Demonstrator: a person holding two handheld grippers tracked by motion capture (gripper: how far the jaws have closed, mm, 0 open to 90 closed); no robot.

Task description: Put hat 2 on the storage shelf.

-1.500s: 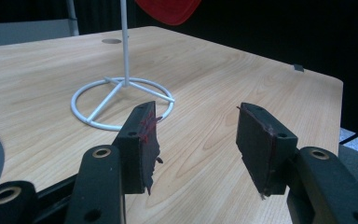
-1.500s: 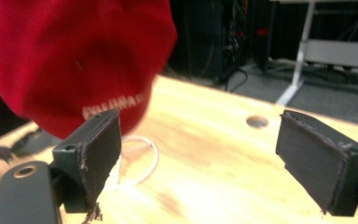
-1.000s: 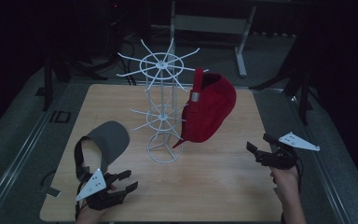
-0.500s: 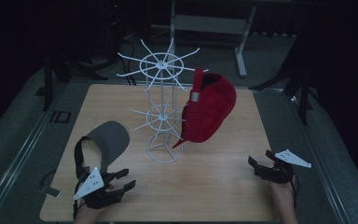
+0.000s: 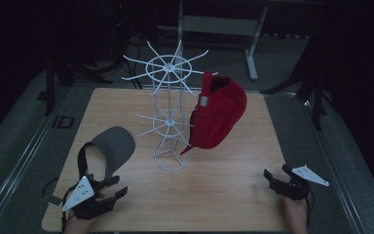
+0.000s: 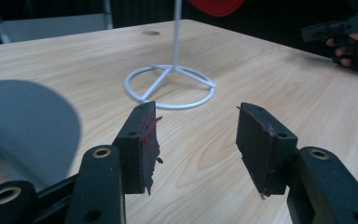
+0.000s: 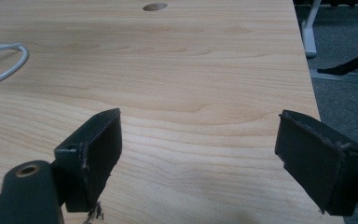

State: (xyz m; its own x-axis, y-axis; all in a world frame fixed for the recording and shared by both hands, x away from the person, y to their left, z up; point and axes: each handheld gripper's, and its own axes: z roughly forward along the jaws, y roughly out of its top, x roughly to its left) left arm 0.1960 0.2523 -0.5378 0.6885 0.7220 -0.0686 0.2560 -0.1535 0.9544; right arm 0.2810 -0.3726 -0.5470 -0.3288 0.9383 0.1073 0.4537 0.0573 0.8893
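Your left gripper gapes empty — grey cap at its 12 o'clock; right gripper wide open, empty too.

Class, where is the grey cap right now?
In the high view, the grey cap lies at the table's front left, just beyond the left hand-held gripper and left of the rack.

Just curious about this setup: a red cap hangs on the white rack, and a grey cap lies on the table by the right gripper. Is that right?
Not quite. The grey cap lies by the left gripper, not the right one, as the high view shows. The red cap does hang on the white rack.
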